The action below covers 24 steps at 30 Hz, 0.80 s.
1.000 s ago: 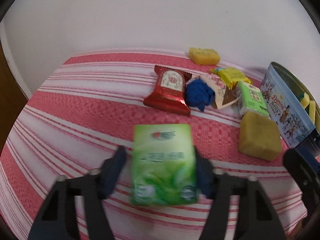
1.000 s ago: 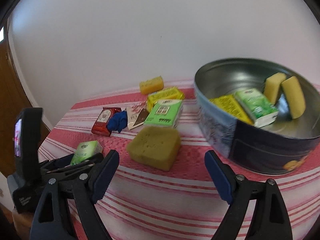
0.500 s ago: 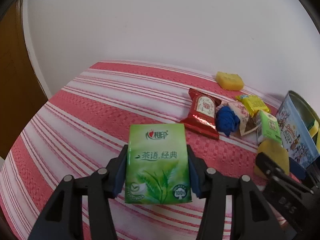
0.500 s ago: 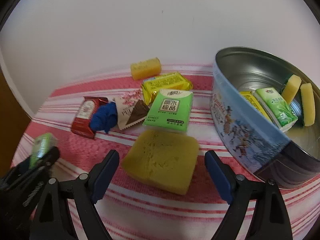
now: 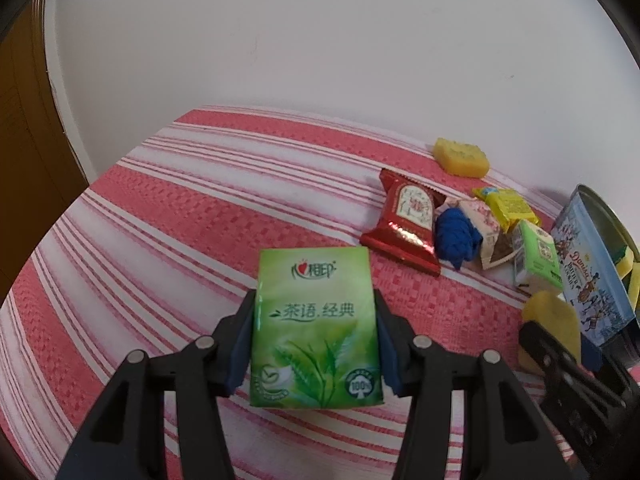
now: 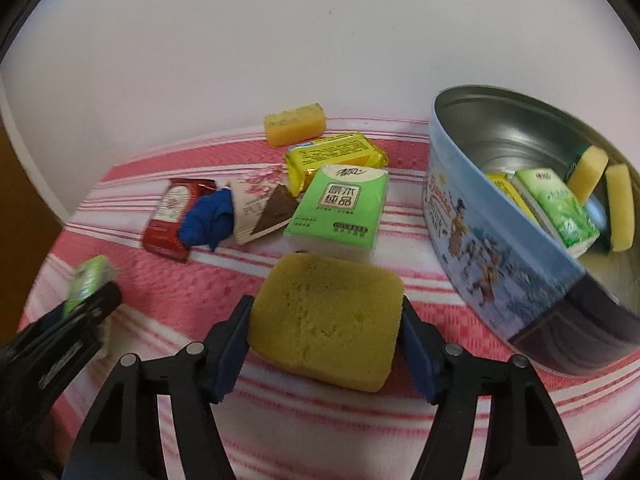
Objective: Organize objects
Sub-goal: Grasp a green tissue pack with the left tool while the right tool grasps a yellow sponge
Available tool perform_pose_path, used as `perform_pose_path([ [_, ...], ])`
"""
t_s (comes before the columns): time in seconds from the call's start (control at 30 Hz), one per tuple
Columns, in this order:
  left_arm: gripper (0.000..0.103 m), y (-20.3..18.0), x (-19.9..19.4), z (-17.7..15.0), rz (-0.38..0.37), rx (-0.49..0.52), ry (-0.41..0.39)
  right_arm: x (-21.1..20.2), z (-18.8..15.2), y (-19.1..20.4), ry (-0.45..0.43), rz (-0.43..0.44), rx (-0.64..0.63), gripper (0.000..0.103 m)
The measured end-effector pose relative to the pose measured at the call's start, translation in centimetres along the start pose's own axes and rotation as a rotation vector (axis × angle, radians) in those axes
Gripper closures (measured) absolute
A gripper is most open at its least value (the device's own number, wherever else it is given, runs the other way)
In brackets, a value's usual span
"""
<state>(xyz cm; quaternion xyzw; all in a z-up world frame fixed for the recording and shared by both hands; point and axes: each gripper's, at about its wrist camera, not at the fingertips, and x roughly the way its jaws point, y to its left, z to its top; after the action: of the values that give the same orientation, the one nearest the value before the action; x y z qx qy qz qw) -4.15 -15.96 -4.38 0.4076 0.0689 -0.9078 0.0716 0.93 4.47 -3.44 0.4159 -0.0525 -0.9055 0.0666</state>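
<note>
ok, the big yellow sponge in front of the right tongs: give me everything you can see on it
The big yellow sponge is a thick, rounded-corner rectangular block, mustard yellow with a porous, pitted top. It lies flat on the striped cloth, between the blue pads of the right tongs, which bracket its sides; firm contact can't be confirmed. The green-and-white tissue pack sits just behind it, the tin to its right.

Green tissue pack reads "茶语.经典"; tin reads "Danisa"
</note>
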Motion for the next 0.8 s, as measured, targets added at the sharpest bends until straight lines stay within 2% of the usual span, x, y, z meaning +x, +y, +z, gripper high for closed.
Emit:
perform_pose_path([
  [0.1,0.050,-0.4,-0.7,0.0,-0.030,0.011,-0.041,-1.7,-0.7,-0.5,-0.054,0.056,-0.006,0.033],
  [0.23,0.050,-1.4,-2.0,-0.2,-0.052,0.044,-0.128,-4.7,-0.9,-1.0,-0.180,0.118,-0.008,0.033],
  [0.37,0.050,-2.2,-2.8,-0.4,-0.011,0.080,-0.196,-6.9,-0.7,-1.3,-0.301,0.097,-0.034,0.033],
  [0.47,0.050,-2.5,-3.0,-0.2,-0.006,0.086,-0.216,-8.4,-0.8,-1.3,-0.363,0.066,-0.057,0.033],
  [0.8,0.050,-3.1,-3.1,-0.5,0.010,0.100,-0.231,-10.9,-0.8,-3.2,-0.459,0.050,-0.086,0.033],
])
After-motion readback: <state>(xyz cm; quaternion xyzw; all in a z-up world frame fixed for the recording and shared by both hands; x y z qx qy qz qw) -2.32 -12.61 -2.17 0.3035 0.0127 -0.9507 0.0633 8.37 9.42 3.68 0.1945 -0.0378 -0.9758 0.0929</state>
